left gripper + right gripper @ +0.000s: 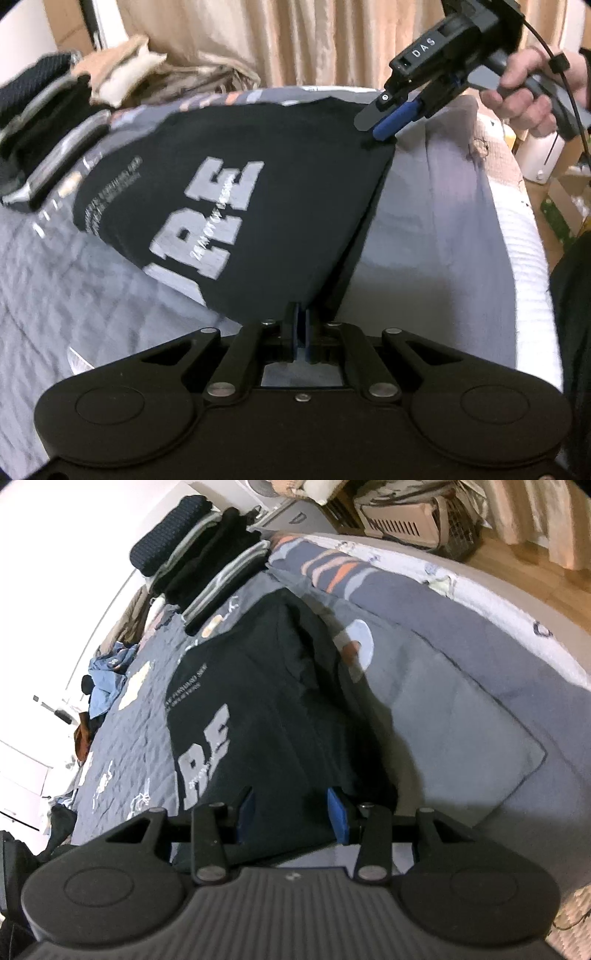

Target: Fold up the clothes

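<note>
Left tool [300,325]: blue pads pinched tight on a fold of the black T-shirt [258,206], cloth running straight out ahead of the tips. Right tool [291,812]: from my right wrist view the pads stand wide apart, shirt fabric lying between and ahead of them, nothing clamped; in the left wrist view the same tool [376,127] sits at the far corner of the shirt with its tips at or just above the cloth, and I cannot tell whether they touch. Shirt lies on the bed [443,229], over a grey quilt, printed block letters up; the edge between my two tools runs taut and straight, and the right wrist view shows the fabric doubled along its right side, so I judge one lengthwise fold is in or being laid. Shirt is not yet a compact packet; further folds look to be left. Beyond the shirt, far ahead of the right tool, a stack of folded clothes [207,557] sits at the bed's far end, so some of the pile looks done. Further left, a loose blue garment [107,675] and other crumpled pieces lie at the bed's edge, apparently unfolded. Left view is motion-blurred.
</note>
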Demonstrator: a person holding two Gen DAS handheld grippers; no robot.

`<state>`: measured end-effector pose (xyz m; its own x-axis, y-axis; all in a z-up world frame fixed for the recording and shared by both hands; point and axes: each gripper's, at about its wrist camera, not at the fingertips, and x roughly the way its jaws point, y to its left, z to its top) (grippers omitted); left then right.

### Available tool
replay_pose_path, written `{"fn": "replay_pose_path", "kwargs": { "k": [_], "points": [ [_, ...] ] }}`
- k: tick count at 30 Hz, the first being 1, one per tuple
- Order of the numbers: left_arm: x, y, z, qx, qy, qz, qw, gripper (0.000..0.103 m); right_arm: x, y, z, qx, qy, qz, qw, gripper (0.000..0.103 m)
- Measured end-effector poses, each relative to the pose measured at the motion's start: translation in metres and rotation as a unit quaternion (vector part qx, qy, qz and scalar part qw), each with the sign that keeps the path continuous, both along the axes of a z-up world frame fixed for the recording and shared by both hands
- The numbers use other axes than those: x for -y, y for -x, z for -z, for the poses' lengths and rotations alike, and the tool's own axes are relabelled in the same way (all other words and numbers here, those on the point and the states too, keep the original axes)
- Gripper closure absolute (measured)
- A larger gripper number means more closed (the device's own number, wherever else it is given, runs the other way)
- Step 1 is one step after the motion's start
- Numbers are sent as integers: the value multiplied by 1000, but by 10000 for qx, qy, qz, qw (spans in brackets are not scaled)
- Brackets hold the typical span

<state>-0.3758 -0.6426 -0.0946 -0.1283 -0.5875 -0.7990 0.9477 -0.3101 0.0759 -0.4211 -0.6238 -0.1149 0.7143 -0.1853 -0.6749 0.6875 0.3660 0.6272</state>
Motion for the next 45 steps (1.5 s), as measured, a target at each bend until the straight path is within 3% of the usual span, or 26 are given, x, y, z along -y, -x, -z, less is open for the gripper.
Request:
{"fn": "replay_pose_path", "kwargs": {
  "k": [8, 14, 18, 23, 28, 30, 32, 35, 38, 42, 45],
  "points": [
    [4, -11, -12, -1046, 29, -421, 9936, 98, -5, 5, 10, 38, -76, 25, 10000, 61],
    [25, -21, 3, -1496, -105, -863, 9849, 98, -6, 4, 10, 23, -54, 6, 10000, 61],
    [27, -21, 26, -1256, -457, -901, 9869, 98, -7, 5, 12, 56, -79, 20, 10000, 61],
    [18, -24, 29, -1286, -415, -885, 9869, 97, -7, 6, 14, 91, -84, 3, 9999, 61],
    [20, -41, 13, -1473, -36, -1212, 9816, 96, -8, 6, 13, 76, -55, 4, 10000, 61],
    [29, -56, 5, -1637, 97, -1462, 9756, 95, -8, 6, 13, 79, -61, 14, 9999, 61],
    [40, -78, 0, -1866, 263, -1791, 9656, 87, -10, 6, 12, 64, -43, 1, 10000, 61],
    [56, -115, -7, -2217, 525, -2351, 9449, 52, -10, 6, 11, 43, -33, -11, 10000, 61],
    [74, -160, -7, -2573, 697, -2922, 9185, 49, -10, 6, 11, 25, -19, -26, 10000, 61],
    [95, -217, 3, -3335, 651, -3570, 8701, 48, -11, 5, 10, -4, 8, -52, 10000, 61],
    [108, -243, 13, -3742, 616, -3861, 8409, 46, -10, 5, 10, -1, 11, -71, 10000, 61]
  ]
}}
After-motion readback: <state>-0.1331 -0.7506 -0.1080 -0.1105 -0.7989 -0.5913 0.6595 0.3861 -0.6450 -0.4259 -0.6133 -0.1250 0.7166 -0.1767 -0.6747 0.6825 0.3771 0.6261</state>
